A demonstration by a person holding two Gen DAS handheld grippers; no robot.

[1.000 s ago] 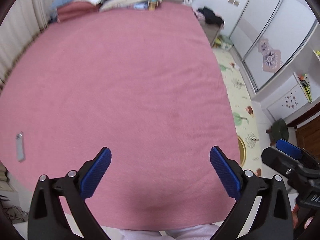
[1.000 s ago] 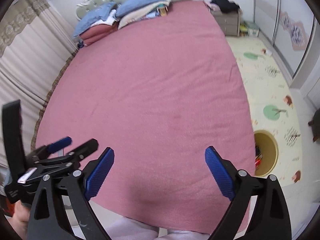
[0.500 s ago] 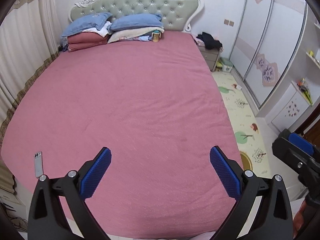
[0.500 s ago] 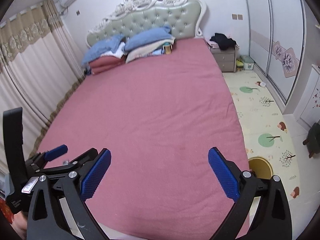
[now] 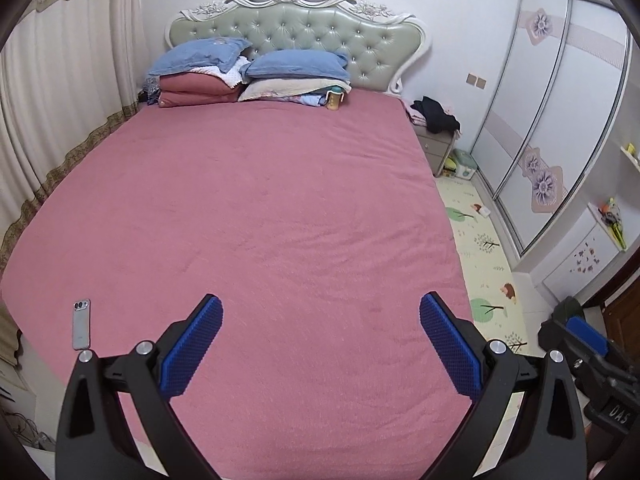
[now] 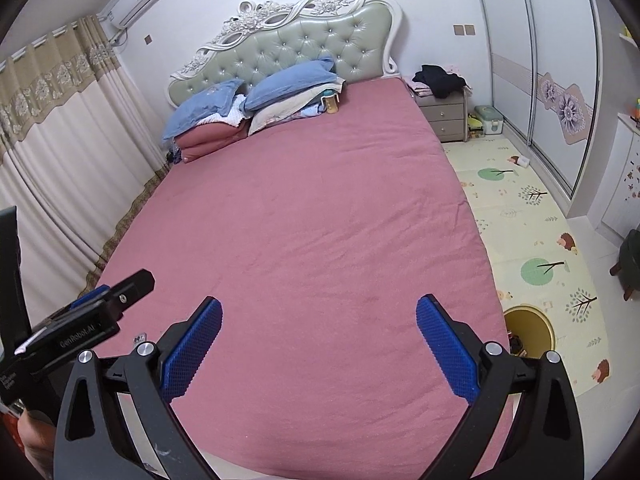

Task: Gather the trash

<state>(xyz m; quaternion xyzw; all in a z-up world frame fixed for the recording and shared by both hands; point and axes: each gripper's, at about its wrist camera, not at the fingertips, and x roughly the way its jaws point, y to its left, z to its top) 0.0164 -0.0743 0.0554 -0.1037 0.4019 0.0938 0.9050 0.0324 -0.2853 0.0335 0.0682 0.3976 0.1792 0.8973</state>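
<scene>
My left gripper (image 5: 320, 312) is open and empty above the foot of a bed with a pink cover (image 5: 260, 208). My right gripper (image 6: 318, 312) is also open and empty above the same bed (image 6: 312, 208). A yellow round bin (image 6: 528, 330) stands on the floor by the bed's right side, with some items inside. A small white scrap (image 6: 522, 162) lies on the play mat near the wardrobe; it also shows in the left wrist view (image 5: 483, 211). A yellow bottle (image 5: 334, 100) stands by the pillows. No trash shows on the bed cover.
A phone (image 5: 81, 324) lies at the bed's left front corner. Pillows and folded bedding (image 5: 240, 76) are stacked at the headboard. A nightstand (image 6: 444, 114) with clothes and a green box (image 6: 489, 120) stand at the right. A dark stool (image 6: 630, 256) stands at the far right.
Both grippers have tilted up and pulled back from the bed, so the headboard, walls and wardrobe came into view. Both stayed open and empty.
</scene>
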